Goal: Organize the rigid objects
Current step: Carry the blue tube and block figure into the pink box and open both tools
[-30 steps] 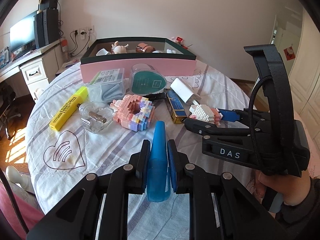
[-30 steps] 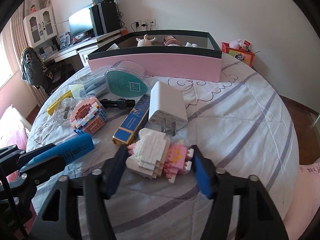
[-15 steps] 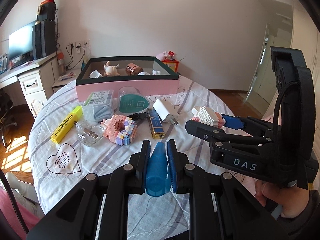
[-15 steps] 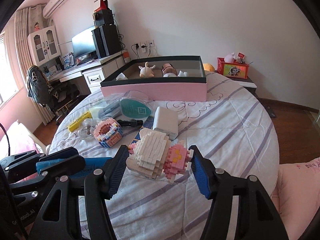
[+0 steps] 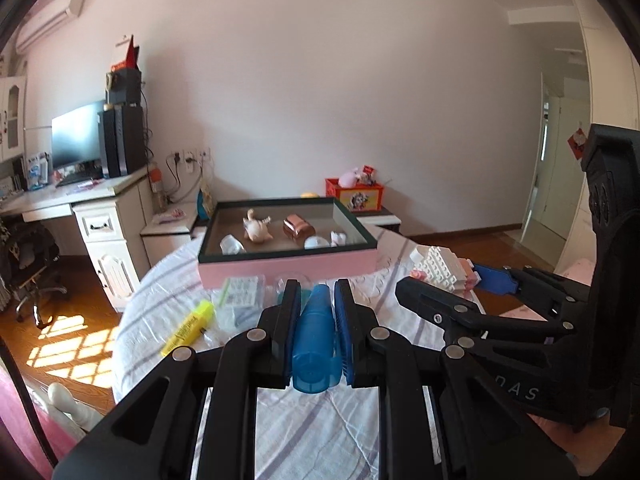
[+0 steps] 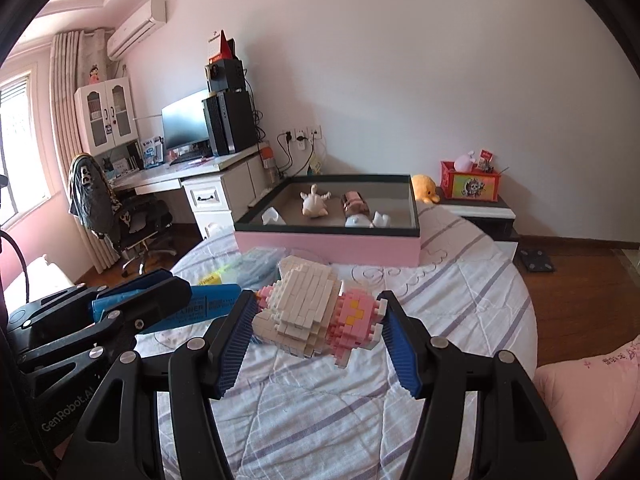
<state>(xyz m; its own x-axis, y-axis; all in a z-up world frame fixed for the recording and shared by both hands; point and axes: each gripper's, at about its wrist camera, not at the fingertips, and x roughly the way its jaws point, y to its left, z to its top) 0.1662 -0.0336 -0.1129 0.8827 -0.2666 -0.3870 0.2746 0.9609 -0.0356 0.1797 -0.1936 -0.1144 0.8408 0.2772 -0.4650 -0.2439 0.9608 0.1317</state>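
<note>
My left gripper (image 5: 317, 304) is shut on a blue highlighter (image 5: 314, 344), held in the air above the bed; the same blue highlighter (image 6: 208, 307) shows at the left of the right wrist view. My right gripper (image 6: 316, 312) is shut on a white and pink brick figure (image 6: 316, 314), also lifted clear of the quilt. That brick figure (image 5: 442, 274) appears at the right of the left wrist view. Ahead stands a pink box with a dark green rim (image 6: 328, 246), (image 5: 288, 270), holding several small toys.
On the striped quilt (image 6: 460, 280) in front of the box lie a yellow highlighter (image 5: 188, 326) and clear plastic packets (image 5: 240, 300). A desk with a monitor (image 5: 76, 142) stands at the left, a red toy box (image 6: 470, 186) on a low stand at the back right.
Both grippers have risen and tilted up with their objects still gripped. The bed items have sunk low in view, and the inside of the box and the wall now show.
</note>
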